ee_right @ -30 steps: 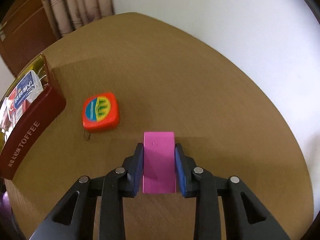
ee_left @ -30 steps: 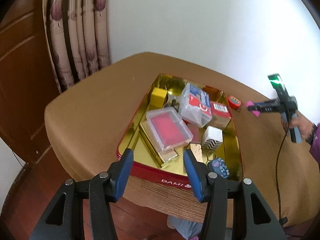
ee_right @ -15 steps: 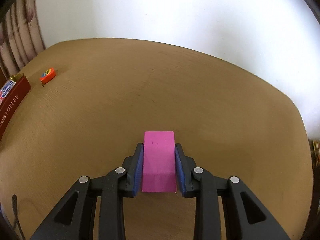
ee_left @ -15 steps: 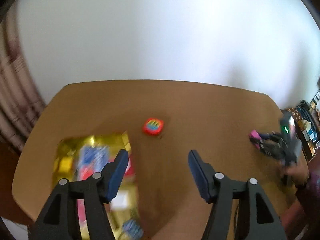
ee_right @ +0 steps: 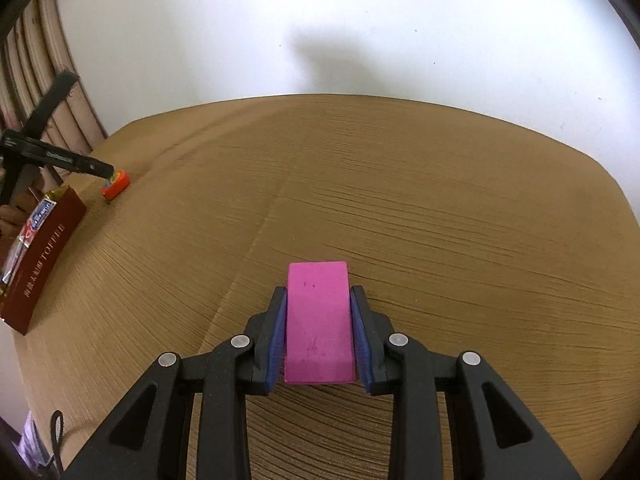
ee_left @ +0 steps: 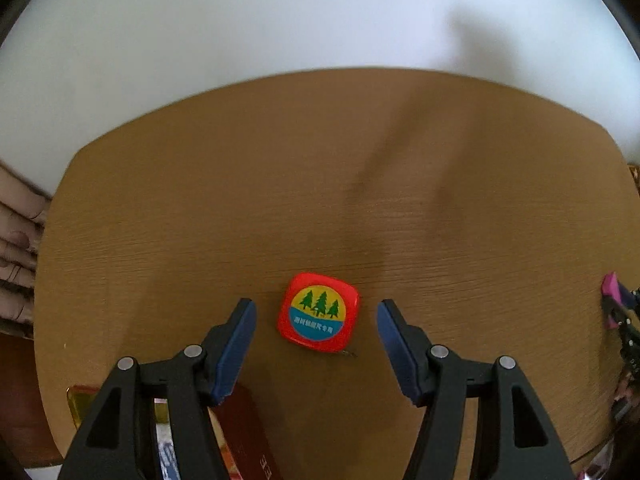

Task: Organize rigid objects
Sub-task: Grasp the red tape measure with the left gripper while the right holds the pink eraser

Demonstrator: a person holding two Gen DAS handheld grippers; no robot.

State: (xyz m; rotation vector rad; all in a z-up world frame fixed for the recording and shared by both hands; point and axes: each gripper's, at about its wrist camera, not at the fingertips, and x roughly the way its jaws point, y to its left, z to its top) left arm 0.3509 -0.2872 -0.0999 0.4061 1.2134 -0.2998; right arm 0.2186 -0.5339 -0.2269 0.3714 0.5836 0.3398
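Observation:
A red square tape measure with a tree sticker lies flat on the brown table. My left gripper is open, its blue fingers to either side of the tape measure and apart from it. My right gripper is shut on a pink block and holds it low over the table near its right side. The tape measure also shows far left in the right wrist view, under the left gripper's tip. The red tin with several boxes in it stands at the table's left.
The tin's corner sits just below my left fingers. A white wall runs behind the table. Curtains hang at the back left. The right gripper and pink block show at the right edge of the left wrist view.
My left gripper has swung away from the tin and closed in on the tape measure, which now lies between its open fingers. My right gripper has carried the pink block farther right.

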